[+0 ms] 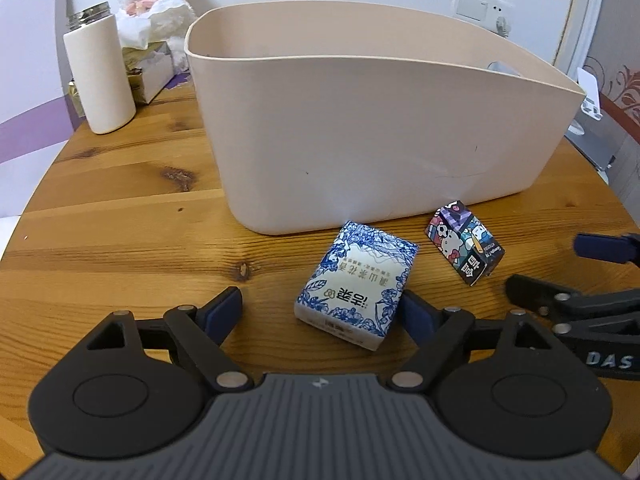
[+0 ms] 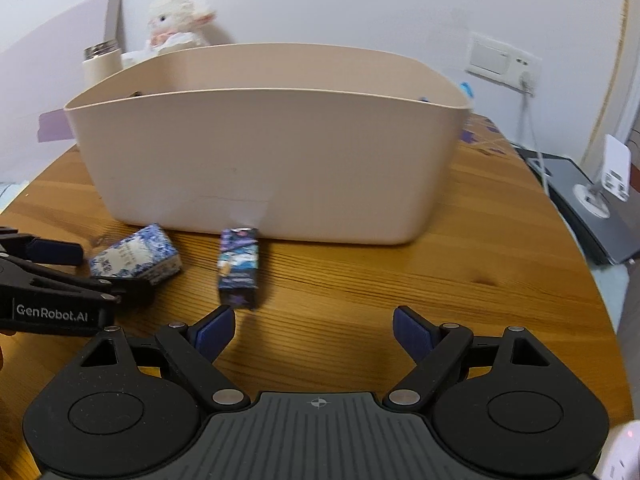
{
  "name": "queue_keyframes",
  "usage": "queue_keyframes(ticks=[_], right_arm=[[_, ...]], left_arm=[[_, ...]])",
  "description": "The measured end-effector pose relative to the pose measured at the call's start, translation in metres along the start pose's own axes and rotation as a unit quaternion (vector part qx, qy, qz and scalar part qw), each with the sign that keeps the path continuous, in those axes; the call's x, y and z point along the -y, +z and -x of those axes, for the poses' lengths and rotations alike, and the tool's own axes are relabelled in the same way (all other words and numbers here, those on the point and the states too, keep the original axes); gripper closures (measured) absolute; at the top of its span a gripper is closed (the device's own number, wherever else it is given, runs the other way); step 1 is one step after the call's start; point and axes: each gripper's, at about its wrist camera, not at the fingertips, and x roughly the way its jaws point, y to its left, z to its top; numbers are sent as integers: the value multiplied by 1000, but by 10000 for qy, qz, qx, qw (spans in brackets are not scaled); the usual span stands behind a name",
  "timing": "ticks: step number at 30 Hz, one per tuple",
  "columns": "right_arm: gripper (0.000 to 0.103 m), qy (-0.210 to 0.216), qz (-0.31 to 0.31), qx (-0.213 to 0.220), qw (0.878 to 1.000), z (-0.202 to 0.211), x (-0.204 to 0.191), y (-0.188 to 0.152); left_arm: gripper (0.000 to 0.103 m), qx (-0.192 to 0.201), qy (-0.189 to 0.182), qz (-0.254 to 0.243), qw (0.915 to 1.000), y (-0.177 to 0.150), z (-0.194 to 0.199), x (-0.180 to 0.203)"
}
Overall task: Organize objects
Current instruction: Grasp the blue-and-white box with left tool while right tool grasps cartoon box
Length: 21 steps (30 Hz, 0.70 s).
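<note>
Blue-and-white packet (image 1: 356,286) is lying on the table (image 1: 120,240) just in front of the beige bin (image 1: 360,140), with the cartoon carton (image 1: 466,242) just beside it. I am holding the left claw (image 1: 320,314) released, its pads flanking the packet's near end without pressing. Right claw (image 2: 314,330) is hanging released over bare wood near the carton, grasping nothing.
</note>
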Motion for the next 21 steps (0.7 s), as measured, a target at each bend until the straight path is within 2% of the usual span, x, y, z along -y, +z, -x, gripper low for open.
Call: queue_keyframes(ticks=[6, 8, 9, 11, 13, 15, 21], right_arm=[[21, 139, 95, -33, 9999, -12, -13, 7], [26, 208, 90, -60, 9997, -16, -15, 9], [32, 232, 93, -73, 9997, -18, -16, 10], [42, 299, 110, -66, 9995, -21, -18, 10], [66, 373, 115, -26, 9992, -20, -19, 11], [81, 399, 185, -10, 9990, -20, -21, 11], [81, 426, 289, -35, 9987, -12, -23, 6]], left_arm=[[23, 84, 42, -231, 9997, 2, -5, 2], [32, 109, 41, -230, 9997, 4, -6, 0], [37, 123, 31, -239, 9996, 5, -5, -1], [55, 113, 7, -234, 9997, 7, -4, -4], [55, 68, -39, -167, 9998, 9, -4, -9], [55, 69, -53, -124, 9999, 9, -3, -11], [56, 46, 25, 63, 10000, 4, 3, -17]])
